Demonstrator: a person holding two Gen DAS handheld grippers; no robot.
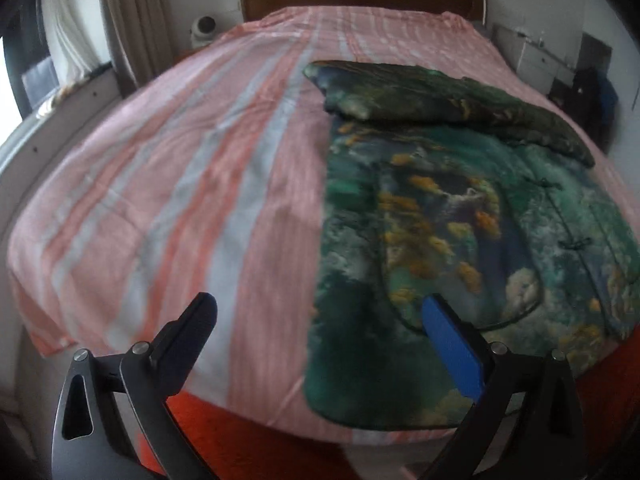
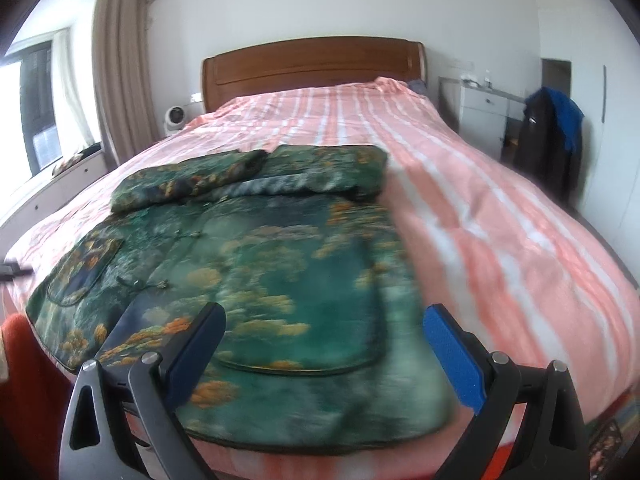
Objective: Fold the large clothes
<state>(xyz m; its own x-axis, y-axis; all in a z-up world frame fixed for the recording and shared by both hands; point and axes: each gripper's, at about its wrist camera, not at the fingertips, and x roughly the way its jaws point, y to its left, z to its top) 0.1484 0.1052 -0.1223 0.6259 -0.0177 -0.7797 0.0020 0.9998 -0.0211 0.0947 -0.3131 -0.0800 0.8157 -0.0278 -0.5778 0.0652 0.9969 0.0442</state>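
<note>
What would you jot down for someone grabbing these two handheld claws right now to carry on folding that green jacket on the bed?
Left gripper: open, empty, above the bed's foot edge beside the jacket.
Right gripper: open, empty, over the jacket's hem.
Green printed jacket: lies front up on the pink striped bedspread, hem toward you.
Done: both sleeves appear folded in across the chest near the collar.
Left: probably take the hem corners, fold the body up toward the collar, then smooth it.

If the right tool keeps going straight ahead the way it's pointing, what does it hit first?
Most likely the green patterned jacket lying flat on the bed; the open right tool points at its near pocket area. Depth is hard to judge.
</note>
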